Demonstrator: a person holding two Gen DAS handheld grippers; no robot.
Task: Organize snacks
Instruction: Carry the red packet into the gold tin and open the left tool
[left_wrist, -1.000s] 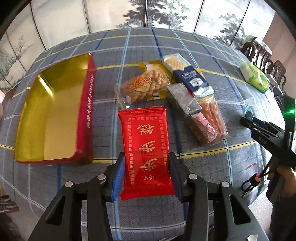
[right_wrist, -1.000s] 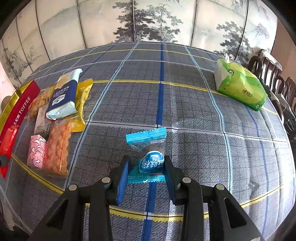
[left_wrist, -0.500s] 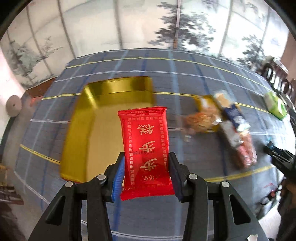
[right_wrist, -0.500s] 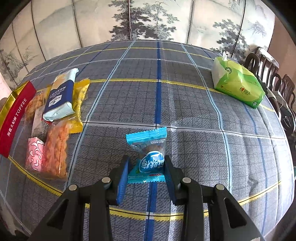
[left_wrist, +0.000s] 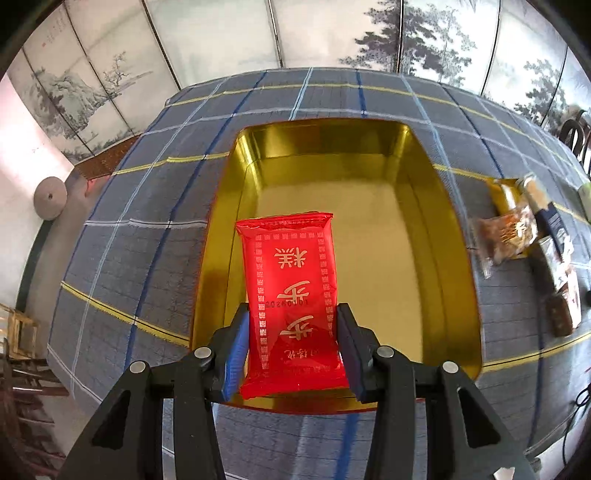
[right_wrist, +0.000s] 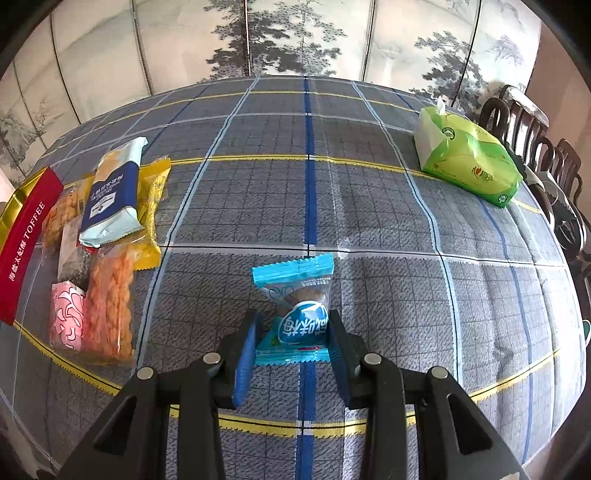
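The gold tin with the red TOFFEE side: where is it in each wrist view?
Left wrist: the gold tin fills the centre, open, behind the red packet.
Right wrist: only its red side at the far left edge.
Shared landmark: the blue-and-white packet.

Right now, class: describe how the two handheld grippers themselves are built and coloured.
Both look alike. The left gripper and right gripper each have matte black angular arms with triangular cut-outs, round silver pivot pins, and two flat fingers faced with blue pads. No cables, sleeves or markings show.
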